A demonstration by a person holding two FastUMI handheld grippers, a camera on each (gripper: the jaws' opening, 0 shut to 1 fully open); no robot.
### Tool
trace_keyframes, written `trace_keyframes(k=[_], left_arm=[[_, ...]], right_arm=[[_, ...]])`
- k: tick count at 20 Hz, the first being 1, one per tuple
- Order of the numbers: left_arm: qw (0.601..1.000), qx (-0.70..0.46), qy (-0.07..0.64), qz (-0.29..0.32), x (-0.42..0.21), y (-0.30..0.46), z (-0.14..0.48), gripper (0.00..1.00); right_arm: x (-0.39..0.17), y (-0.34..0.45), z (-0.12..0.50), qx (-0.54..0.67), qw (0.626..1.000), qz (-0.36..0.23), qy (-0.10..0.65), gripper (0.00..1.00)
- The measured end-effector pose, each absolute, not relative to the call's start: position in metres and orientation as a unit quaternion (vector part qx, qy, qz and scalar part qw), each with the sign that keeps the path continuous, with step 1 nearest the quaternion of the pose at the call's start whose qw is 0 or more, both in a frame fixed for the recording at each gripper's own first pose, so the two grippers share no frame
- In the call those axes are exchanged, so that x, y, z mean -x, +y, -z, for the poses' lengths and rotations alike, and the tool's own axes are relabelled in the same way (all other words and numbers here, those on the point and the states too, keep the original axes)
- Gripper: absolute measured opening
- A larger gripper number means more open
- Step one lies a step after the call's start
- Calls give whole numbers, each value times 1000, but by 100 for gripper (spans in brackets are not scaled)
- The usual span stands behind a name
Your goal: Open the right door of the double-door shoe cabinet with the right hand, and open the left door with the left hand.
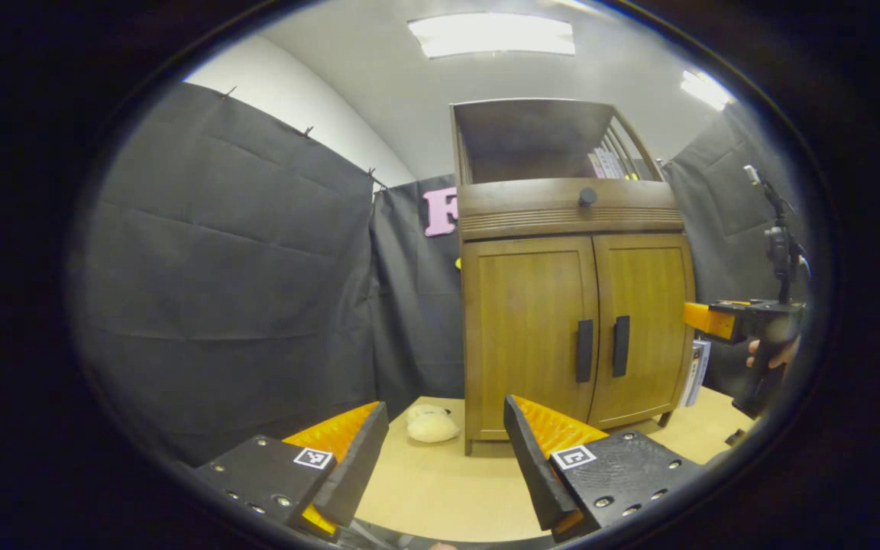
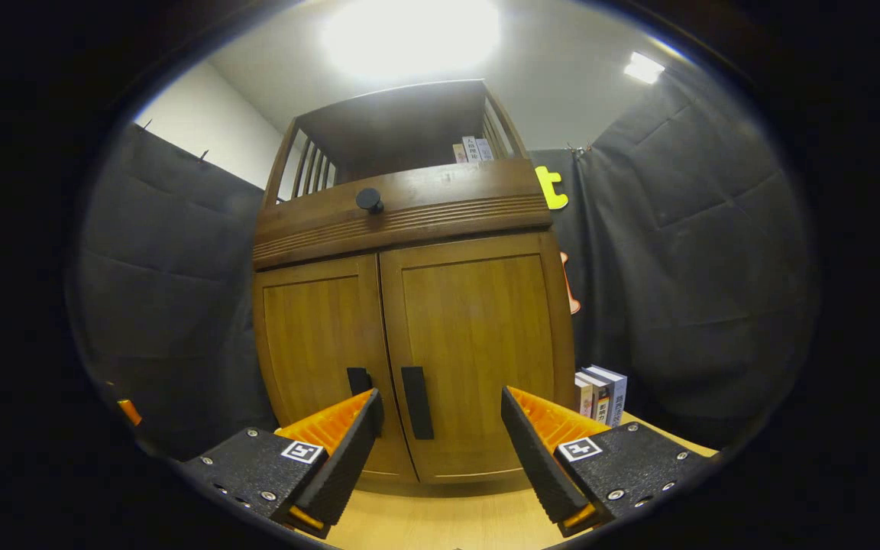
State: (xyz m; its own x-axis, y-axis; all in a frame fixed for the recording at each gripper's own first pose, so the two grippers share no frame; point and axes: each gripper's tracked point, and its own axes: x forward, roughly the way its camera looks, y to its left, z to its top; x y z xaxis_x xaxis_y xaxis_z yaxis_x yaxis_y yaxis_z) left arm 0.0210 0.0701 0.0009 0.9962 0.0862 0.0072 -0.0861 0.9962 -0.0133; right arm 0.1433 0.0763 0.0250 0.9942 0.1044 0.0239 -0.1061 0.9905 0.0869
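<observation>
Both doors (image 2: 409, 359) of the cabinet (image 2: 402, 221) ahead are closed; my right gripper (image 2: 440, 435), spread and empty, nears the right handle (image 2: 416, 402), which I'd grasp next, while my left gripper (image 1: 444, 451) waits, released.

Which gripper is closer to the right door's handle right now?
Right. The right gripper sits open just before the right door handle; the left gripper hangs farther back, opposite the left door.
</observation>
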Motion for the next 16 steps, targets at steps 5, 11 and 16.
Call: trace_keyframes(k=[5, 11, 16], left_arm=[[998, -3, -7, -56, -22, 87, -1, 87], [997, -10, -5, -73, -23, 92, 0, 87], [996, -14, 0, -86, -23, 94, 4, 88]], right_arm=[[-179, 93, -15, -71, 996, -58, 3, 96], [-214, 118, 2, -57, 996, -70, 15, 92], [-245, 130, 19, -42, 996, -71, 33, 95]])
